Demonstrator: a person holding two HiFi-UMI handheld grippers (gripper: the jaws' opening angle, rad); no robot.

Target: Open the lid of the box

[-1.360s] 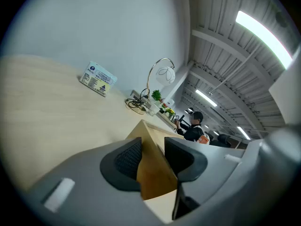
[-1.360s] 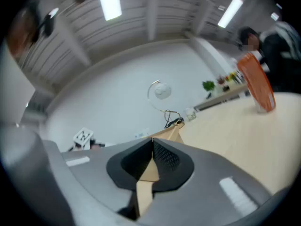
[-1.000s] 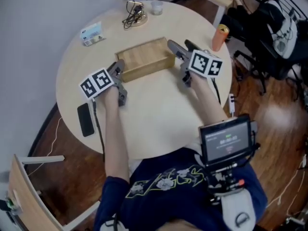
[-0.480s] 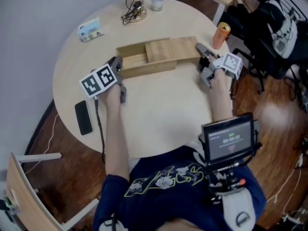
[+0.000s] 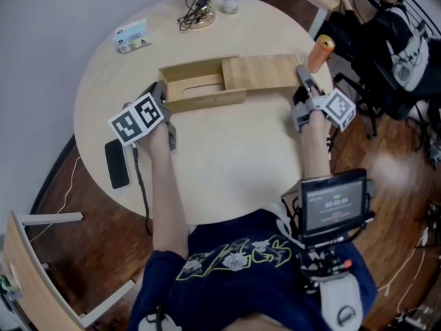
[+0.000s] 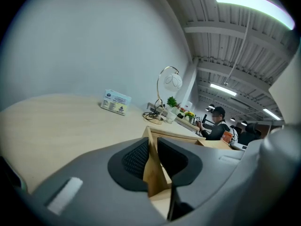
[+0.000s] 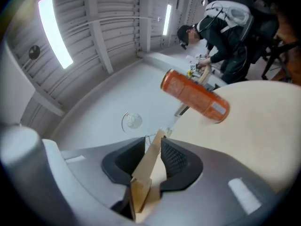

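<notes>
A long wooden box [image 5: 198,96] lies across the round table [image 5: 227,157]. Its flat sliding lid [image 5: 265,73] is drawn out to the right, so the left half of the box's inside shows. My left gripper [image 5: 160,101] is shut on the box's left end wall; in the left gripper view its jaws [image 6: 151,147] pinch that thin wall [image 6: 154,173]. My right gripper [image 5: 304,83] is shut on the lid's right end, and in the right gripper view its jaws [image 7: 153,149] clamp the lid's edge [image 7: 146,166].
An orange can [image 5: 320,52] stands just behind the right gripper and looms close in the right gripper view [image 7: 195,95]. A black phone [image 5: 116,164] lies front left. A card [image 5: 132,35], a cable coil [image 5: 195,9] and a small cup [image 5: 230,3] sit at the far edge.
The right gripper has pulled the lid to the right, uncovering the box's left half. The left gripper has kept its hold on the box's left end.
</notes>
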